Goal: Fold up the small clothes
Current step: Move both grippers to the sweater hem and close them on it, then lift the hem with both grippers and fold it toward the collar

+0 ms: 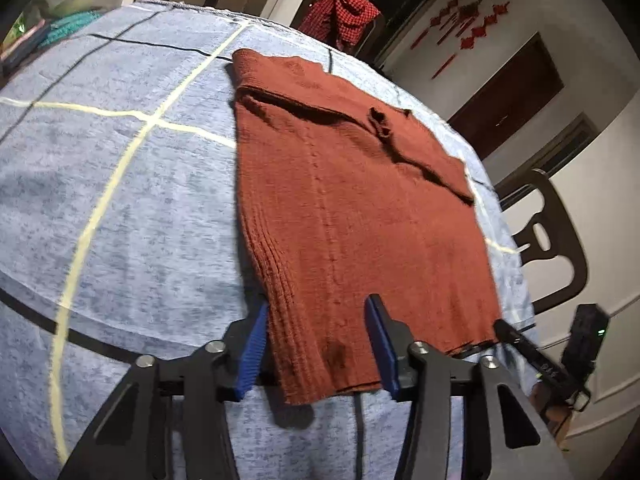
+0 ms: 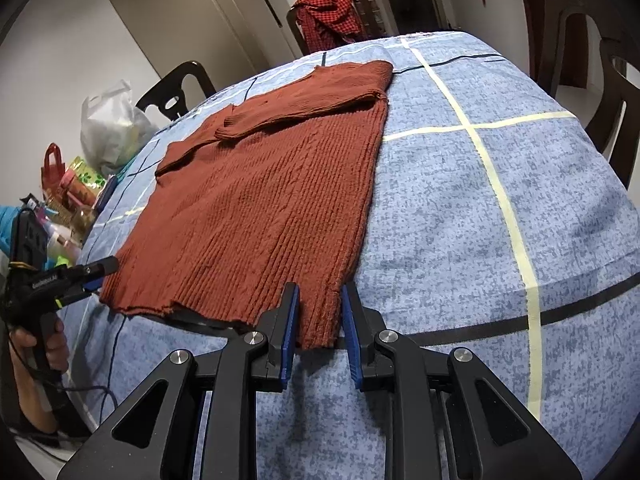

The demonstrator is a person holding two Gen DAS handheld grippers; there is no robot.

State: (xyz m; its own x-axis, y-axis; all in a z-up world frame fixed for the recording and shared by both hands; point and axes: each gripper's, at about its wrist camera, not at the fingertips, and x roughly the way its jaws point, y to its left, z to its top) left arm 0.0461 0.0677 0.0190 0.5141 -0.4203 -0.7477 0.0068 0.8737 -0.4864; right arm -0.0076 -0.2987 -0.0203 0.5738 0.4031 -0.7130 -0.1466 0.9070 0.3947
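With the left gripper [image 1: 320, 344] and right gripper [image 2: 318, 326] each pinching a near hem corner of the rust knit sweater [image 1: 360, 208] lying flat on the blue checked tablecloth [image 2: 500, 220], a shallow pinch is risking one layer slipping free, skewing the fold toward the tucked sleeves beyond.

I see my left claw [image 1: 320, 344] with its blue pads on either side of the near hem corner of a rust-red knitted sweater [image 1: 352, 200]; whether the pads press the cloth I cannot tell. The sweater lies flat, sleeves folded across its chest, on a counter covered by a blue checked cloth [image 1: 120, 184]. At the sweater's other near corner sits my right claw [image 1: 504, 330], and a red checked garment [image 1: 340, 12] hangs over a far chair.
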